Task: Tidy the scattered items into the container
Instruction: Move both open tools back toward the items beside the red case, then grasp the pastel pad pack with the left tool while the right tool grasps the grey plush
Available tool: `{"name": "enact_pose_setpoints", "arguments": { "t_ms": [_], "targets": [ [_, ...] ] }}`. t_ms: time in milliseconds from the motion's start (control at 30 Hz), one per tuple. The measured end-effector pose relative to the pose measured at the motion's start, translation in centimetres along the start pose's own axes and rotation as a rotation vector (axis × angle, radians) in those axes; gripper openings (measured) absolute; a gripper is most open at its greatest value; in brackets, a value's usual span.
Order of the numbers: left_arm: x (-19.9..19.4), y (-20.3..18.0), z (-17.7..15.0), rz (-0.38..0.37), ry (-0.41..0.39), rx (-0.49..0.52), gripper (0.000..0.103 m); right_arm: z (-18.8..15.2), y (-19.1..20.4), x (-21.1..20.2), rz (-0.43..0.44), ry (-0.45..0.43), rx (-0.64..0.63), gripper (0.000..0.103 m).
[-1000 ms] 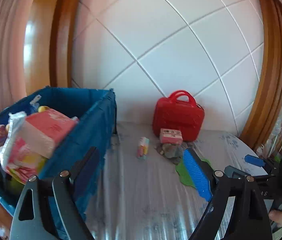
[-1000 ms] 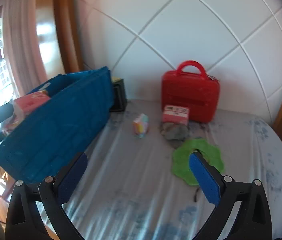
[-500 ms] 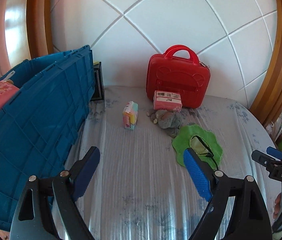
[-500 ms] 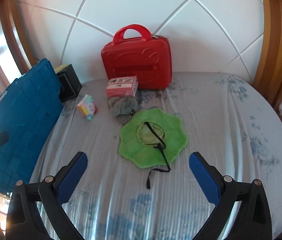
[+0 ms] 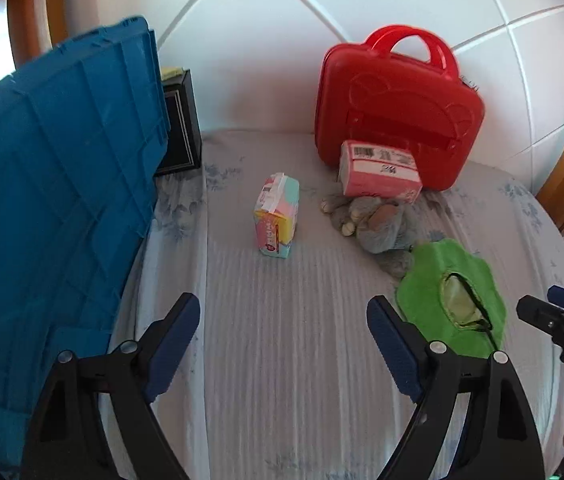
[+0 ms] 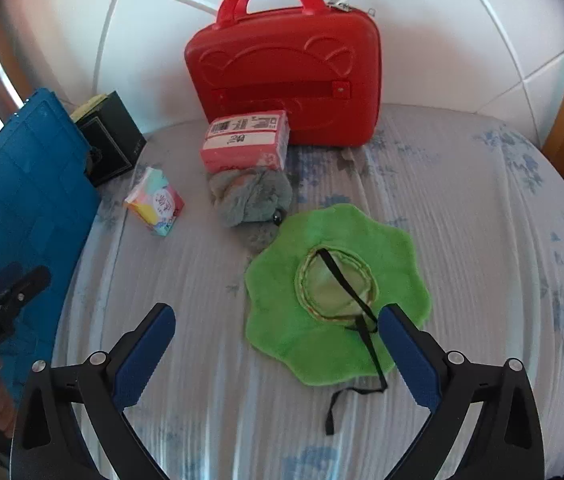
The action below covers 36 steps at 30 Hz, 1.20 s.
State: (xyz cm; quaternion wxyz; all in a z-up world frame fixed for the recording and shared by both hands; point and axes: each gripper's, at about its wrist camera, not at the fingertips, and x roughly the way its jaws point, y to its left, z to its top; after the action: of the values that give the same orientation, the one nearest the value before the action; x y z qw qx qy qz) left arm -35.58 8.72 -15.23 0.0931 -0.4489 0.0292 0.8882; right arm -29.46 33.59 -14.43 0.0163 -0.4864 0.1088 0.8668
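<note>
Both grippers hang over the bed [image 6: 462, 200], jaws spread, nothing held. Left gripper [image 5: 284, 342] faces the tissue pack [image 5: 276, 216]; right gripper [image 6: 275, 350] lines up on the green hat [image 6: 277, 320]. The blue crate [image 5: 53, 184] waits at left, handy for drops.

Blue crate [image 5: 49, 184] at bed's left, pastel pack [image 5: 276, 216] upright beside it, pink box [image 6: 245, 141] leaned on grey plush [image 6: 249, 198], green hat [image 6: 336, 292] laid flat
</note>
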Motion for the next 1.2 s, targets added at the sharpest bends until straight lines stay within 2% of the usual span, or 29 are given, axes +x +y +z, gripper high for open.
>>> {"name": "enact_pose_setpoints", "arguments": {
  "t_ms": [267,567,700,767,900,1000,1200],
  "targets": [
    [10.7,0.6,2.1,0.007,0.058,0.028,0.086,3.4,2.4,9.0,-0.027,0.087,-0.048,0.103],
    [18.8,0.7,4.5,0.034,0.093,0.030,0.086,8.5,3.3,18.4,-0.061,0.080,-0.071,0.103],
    [20.8,0.6,5.1,0.028,0.102,0.026,0.086,9.3,3.6,22.2,-0.068,0.098,-0.102,0.103],
    [22.0,0.3,4.9,0.030,0.120,0.035,0.088,9.1,3.6,24.0,-0.042,0.110,-0.103,0.103],
    [22.2,0.4,4.6,0.021,0.086,-0.001,0.090,8.5,4.5,24.8,-0.099,0.046,-0.172,0.103],
    [22.1,0.5,4.1,0.030,0.059,-0.016,0.094,7.7,4.2,24.7,-0.104,-0.022,-0.151,0.103],
    [22.0,0.4,3.9,0.037,0.065,-0.016,0.096,7.7,3.9,24.9,-0.102,0.012,-0.176,0.103]
  ]
}}
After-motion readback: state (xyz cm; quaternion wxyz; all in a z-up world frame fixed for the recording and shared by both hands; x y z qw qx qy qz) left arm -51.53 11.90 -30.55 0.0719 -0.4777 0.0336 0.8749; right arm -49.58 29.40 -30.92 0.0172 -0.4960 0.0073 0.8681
